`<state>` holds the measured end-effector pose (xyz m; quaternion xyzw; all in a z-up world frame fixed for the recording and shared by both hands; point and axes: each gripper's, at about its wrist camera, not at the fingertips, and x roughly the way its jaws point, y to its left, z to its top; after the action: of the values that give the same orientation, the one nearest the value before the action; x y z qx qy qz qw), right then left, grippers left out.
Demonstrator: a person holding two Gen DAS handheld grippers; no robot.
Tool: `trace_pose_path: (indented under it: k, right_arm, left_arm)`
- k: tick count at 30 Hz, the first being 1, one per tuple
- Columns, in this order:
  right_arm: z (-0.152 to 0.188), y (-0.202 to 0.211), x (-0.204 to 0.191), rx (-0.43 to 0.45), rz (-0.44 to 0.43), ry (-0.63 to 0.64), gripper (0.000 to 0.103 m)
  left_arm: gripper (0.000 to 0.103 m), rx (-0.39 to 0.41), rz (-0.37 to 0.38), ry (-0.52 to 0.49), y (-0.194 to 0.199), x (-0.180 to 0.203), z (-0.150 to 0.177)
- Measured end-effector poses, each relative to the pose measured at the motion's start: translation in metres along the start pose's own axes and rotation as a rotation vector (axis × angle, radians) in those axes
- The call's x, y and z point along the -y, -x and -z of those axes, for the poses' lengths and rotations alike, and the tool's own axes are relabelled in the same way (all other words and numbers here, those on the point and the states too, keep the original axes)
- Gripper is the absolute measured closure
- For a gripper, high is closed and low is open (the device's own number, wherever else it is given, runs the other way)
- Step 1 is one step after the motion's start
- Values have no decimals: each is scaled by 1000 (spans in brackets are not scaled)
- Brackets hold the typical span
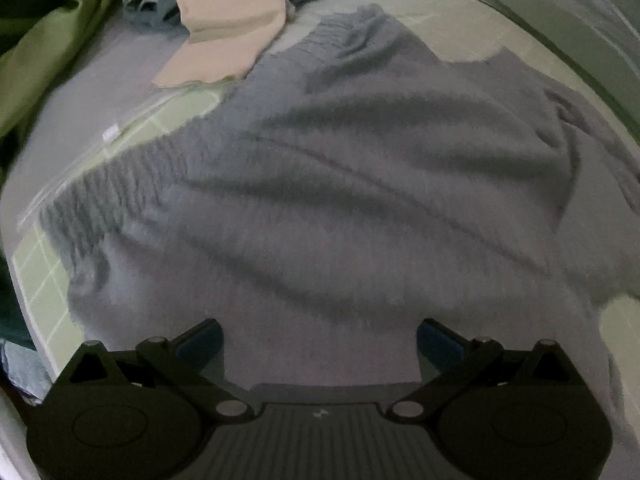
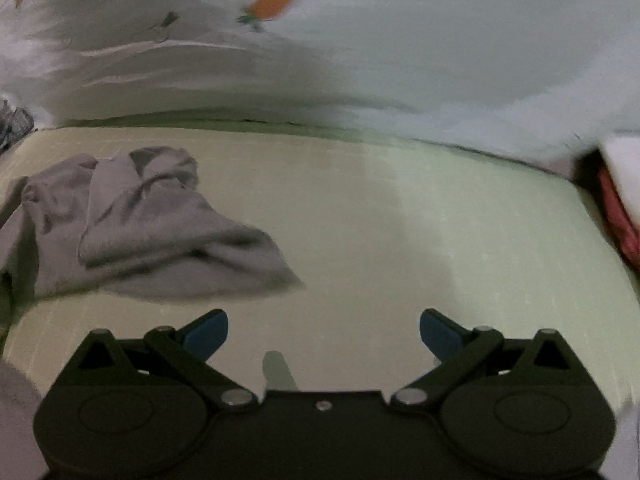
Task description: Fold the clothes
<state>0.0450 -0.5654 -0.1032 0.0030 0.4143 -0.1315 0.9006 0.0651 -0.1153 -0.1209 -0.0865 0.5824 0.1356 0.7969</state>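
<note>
Green gridded mat [image 2: 400, 220] lay underneath; my left gripper [image 1: 320, 344] hovered over the spread grey sweater [image 1: 340, 184], fingers wide, empty. Right gripper [image 2: 324, 332] likewise gaped. Laying-out stage, I judged; next, grab an edge.

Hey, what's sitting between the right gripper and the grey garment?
Only bare green mat separates the right gripper from the grey garment, in the right wrist view.

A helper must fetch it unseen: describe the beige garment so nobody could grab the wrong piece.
In the left wrist view, start from the big grey sweater spread over the green checked mat. Beyond its far left edge lies the beige garment, flat and partly folded. It is the only pale tan piece; the heap behind it is grey-green.
</note>
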Motion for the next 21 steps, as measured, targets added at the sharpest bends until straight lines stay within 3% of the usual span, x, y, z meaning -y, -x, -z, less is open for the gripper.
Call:
trace_pose_path:
  k: [4, 9, 14, 18, 21]
  right_arm:
    - [-22, -15, -31, 6, -9, 83, 0]
    - [-32, -28, -70, 42, -42, 294, 1]
    - [-36, -34, -87, 70, -42, 362, 13]
    - [-40, -39, -94, 58, -108, 398, 32]
    - [-39, -40, -100, 65, -179, 449, 34]
  left_arm:
    - [0, 12, 23, -69, -4, 12, -12]
    - [0, 44, 36, -84, -6, 14, -15]
    - [0, 67, 40, -90, -7, 16, -16]
    - [0, 79, 40, -88, -7, 16, -15]
    - [0, 86, 39, -85, -6, 15, -13]
